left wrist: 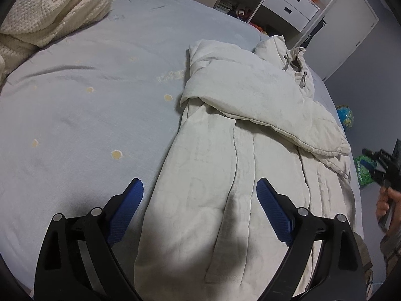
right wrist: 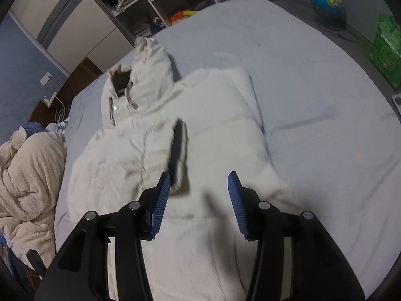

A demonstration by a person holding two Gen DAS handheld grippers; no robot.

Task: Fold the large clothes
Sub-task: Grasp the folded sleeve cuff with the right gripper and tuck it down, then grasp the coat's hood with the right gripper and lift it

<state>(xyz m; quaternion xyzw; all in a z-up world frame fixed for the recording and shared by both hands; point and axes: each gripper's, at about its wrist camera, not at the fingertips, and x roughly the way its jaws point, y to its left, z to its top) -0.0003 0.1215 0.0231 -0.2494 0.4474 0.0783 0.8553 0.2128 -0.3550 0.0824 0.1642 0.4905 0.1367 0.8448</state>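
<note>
Two grippers hang spread and empty above the bed (left wrist: 75, 115): the left gripper (left wrist: 200, 200) straddles the hem of the cream hooded jacket (left wrist: 225, 175), and the right gripper (right wrist: 199, 195) hovers over its lower front, gripping nothing. By my judgement the fold is partly done: in the left view one sleeve (left wrist: 288, 115) lies crossed over the chest toward 2 o'clock, while the body remains at full length, so a lengthwise fold is left. Puffy, quilted and wrinkled, the jacket runs from 6 o'clock up to its hood (right wrist: 147, 62) at 11 o'clock in the right view.
</note>
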